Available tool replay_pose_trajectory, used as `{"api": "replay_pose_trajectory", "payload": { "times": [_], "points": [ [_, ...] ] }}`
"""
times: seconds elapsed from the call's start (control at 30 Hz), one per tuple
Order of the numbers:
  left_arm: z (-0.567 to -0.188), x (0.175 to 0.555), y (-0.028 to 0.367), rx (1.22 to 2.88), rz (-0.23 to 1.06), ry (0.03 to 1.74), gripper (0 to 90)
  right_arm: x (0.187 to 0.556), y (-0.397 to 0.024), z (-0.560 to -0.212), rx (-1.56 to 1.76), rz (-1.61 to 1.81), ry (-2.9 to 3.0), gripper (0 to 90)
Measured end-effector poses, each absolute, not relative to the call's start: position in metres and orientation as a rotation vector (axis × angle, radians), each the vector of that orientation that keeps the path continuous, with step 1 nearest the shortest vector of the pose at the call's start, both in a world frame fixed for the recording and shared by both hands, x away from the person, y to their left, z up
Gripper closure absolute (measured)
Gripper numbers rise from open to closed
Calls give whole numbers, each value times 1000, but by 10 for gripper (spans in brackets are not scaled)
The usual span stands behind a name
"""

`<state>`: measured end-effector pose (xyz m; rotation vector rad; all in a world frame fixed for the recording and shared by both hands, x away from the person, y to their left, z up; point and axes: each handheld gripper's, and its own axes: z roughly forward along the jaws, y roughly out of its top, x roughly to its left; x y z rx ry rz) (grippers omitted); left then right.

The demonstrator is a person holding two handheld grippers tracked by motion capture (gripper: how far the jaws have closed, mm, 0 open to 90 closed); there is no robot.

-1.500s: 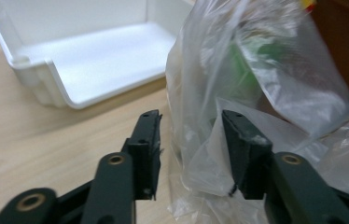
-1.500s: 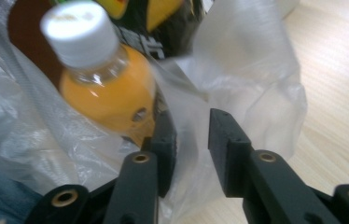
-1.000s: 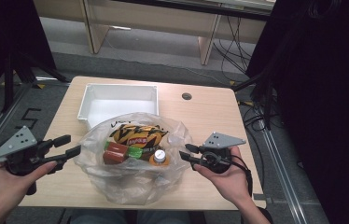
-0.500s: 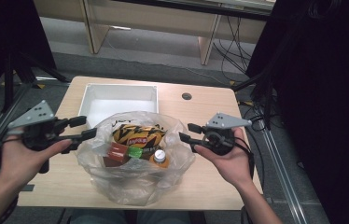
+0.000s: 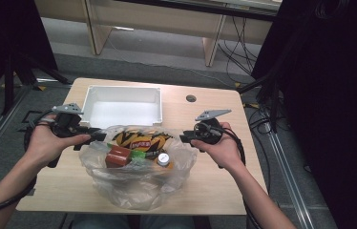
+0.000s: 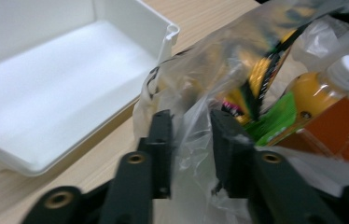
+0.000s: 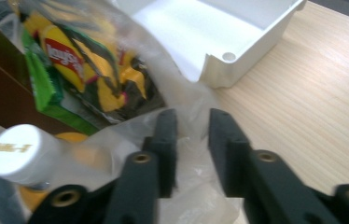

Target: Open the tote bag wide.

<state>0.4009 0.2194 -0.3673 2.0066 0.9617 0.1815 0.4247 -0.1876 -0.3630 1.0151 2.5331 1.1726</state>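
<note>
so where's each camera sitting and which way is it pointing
High view: fixed above the person's side, looking forward and down on the wooden table; both forearms, the left gripper and the right gripper show.
Left gripper view: rides the left gripper, looking along its jaws, which have just been closing with the clear plastic bag between them.
Right gripper view: rides the right gripper, its jaws likewise closing at the bag's other edge.
All three share the bag and the white tray.
</note>
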Motion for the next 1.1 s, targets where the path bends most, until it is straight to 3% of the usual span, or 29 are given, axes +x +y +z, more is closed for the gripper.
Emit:
{"api": "replay_pose_trajectory", "payload": {
  "times": [0.2, 0.77, 1.03, 1.1],
  "points": [
    [-386, 406, 213, 2086, 261, 942, 848, 430, -183, -374, 1009, 1097, 2486, 849],
    [-453, 436, 204, 2118, 298, 1018, 848, 455, -170, -442, 1032, 873, 2517, 875],
    [-453, 433, 204, 2101, 346, 1030, 760, 457, -175, -446, 1072, 890, 2521, 821],
    [-442, 426, 212, 2037, 399, 1056, 641, 451, -181, -435, 1082, 963, 2477, 756]
  ]
}}
